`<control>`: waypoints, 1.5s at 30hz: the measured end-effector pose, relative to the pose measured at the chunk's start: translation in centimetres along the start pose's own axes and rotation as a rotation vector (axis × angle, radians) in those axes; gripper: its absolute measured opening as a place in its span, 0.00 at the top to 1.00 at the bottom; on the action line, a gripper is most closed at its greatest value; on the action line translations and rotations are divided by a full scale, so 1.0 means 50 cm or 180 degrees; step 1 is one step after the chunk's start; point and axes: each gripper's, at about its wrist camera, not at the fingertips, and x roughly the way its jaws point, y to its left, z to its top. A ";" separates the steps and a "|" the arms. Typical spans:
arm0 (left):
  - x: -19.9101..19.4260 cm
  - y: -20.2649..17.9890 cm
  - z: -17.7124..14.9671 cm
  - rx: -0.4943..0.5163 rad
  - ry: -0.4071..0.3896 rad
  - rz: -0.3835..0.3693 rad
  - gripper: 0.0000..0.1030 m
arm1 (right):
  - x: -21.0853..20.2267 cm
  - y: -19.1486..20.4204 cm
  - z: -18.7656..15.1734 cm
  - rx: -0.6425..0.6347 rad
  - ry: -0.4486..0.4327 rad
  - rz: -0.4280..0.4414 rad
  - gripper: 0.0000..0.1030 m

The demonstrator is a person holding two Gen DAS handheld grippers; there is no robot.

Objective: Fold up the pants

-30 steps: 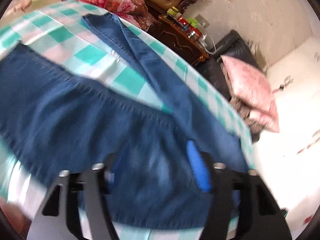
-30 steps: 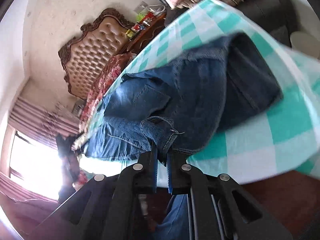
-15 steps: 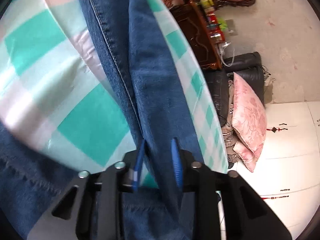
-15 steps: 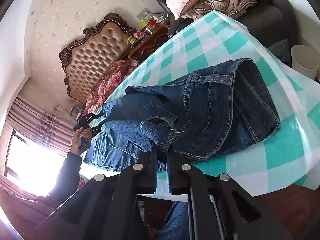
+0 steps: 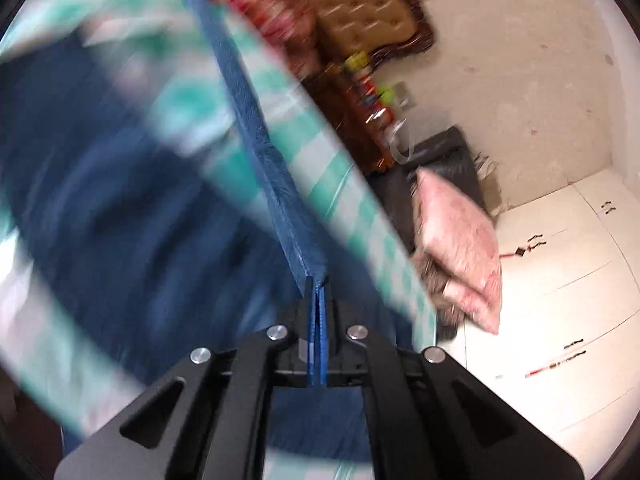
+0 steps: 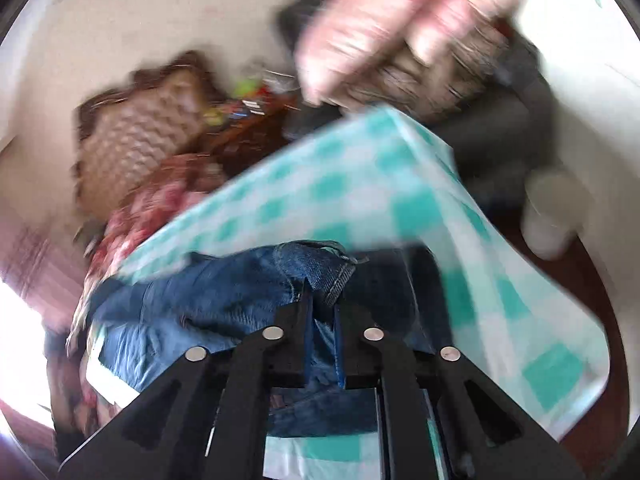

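Note:
Blue jeans (image 5: pixel 120 216) lie on a table with a teal-and-white checked cloth (image 5: pixel 332 184). My left gripper (image 5: pixel 317 292) is shut on a folded edge of one trouser leg (image 5: pixel 260 128), which stretches taut and raised away from the jaws. My right gripper (image 6: pixel 322 300) is shut on the bunched waistband of the jeans (image 6: pixel 320 264), held just above the checked cloth (image 6: pixel 360 184). Both views are motion-blurred.
A tufted brown headboard (image 5: pixel 360 12) and floral bedding (image 5: pixel 260 4) stand beyond the table. A dark wooden side table with bottles (image 5: pixel 360 92), a black sofa with a pink cushion (image 5: pixel 456 224) and a white bin (image 6: pixel 556 216) sit near the table's edge.
My left gripper closed on the trouser leg and lifted it taut. My right gripper, still gripping the waistband, swung quickly so the view shifted toward the sofa end of the table.

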 end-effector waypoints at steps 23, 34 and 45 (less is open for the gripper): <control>0.016 0.133 -0.048 -0.0170 0.0276 -0.0115 0.99 | -0.031 -0.098 -0.191 0.1576 0.0280 0.0753 0.28; 0.055 0.115 0.008 -0.0390 0.0502 -0.0090 0.99 | 0.022 -0.019 -0.079 0.1143 0.0401 0.0194 0.86; -0.002 -0.012 0.063 0.0117 0.0289 -0.0253 0.99 | 0.020 0.067 0.051 0.0177 -0.0290 0.0247 0.89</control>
